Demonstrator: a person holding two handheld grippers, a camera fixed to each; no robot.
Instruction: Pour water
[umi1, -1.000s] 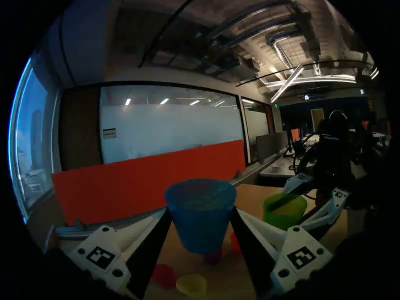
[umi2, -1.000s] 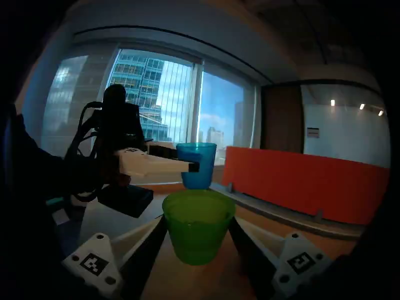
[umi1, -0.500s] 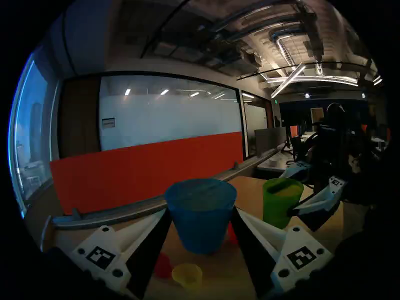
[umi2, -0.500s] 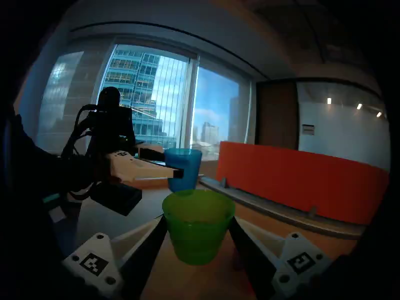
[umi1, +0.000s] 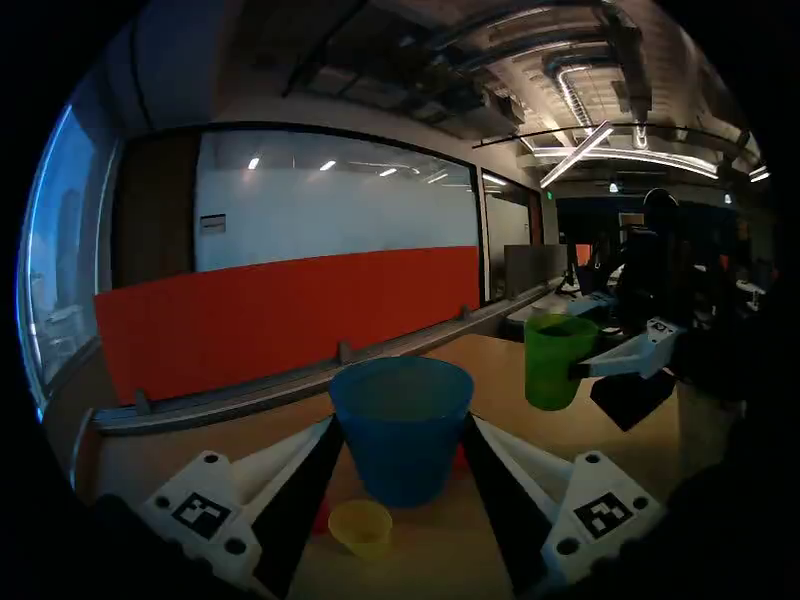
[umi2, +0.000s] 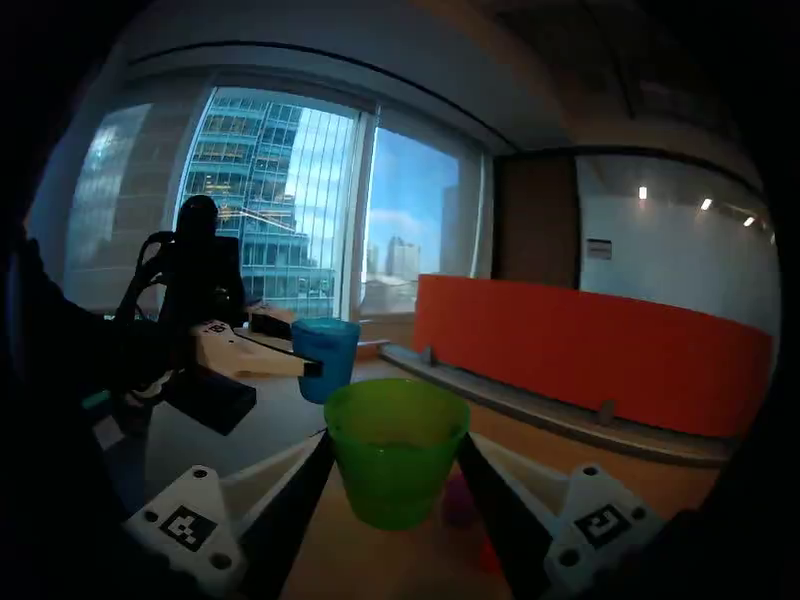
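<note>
Pre-pour: left gripper (umi1: 402, 428) fingers grasp blue cup (umi1: 402, 440), right gripper (umi2: 396, 440) grasps green cup (umi2: 397, 465), upright, apart; next bring together, tilt one.

The left gripper view rides on the left gripper (umi1: 402, 425), close behind the blue cup (umi1: 400, 460) between its fingers, and faces level across the surface (umi1: 490, 370) toward the orange partition (umi1: 290, 310) and the white wall (umi1: 330, 215) above it. The right gripper view sits just as close behind the green cup (umi2: 396, 470) in the right gripper (umi2: 396, 440) and faces the windows (umi2: 270, 220), with the partition to its right. Both views share the surface, the partition and both cups, and each sees the other gripper farther off to one side.
</note>
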